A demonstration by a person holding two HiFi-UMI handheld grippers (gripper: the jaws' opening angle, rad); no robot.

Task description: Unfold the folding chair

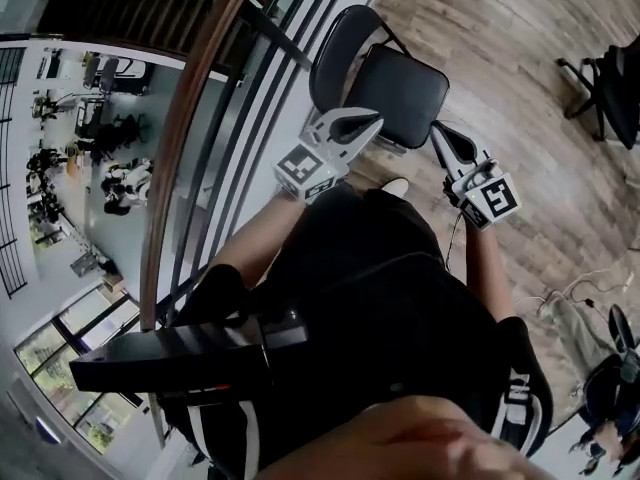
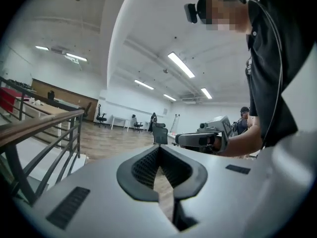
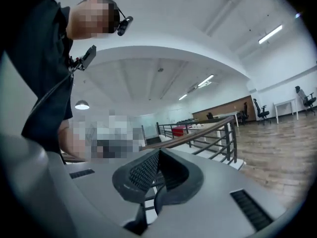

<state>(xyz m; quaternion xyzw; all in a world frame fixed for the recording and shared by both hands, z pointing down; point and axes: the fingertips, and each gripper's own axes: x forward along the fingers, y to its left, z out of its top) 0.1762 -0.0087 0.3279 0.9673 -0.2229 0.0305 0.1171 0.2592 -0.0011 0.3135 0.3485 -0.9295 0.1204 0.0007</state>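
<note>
Jaws of left tool closed tip to tip, nothing between them. Right tool lies level beyond, at right. Wood-topped railing at left; plank floor behind.

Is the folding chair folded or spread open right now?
Spread open: in the head view the folding chair shows its black seat facing up, with the backrest behind it.

The black folding chair is standing opened up on the wood floor right by the railing, padded seat flat and rounded backrest upright behind it.
</note>
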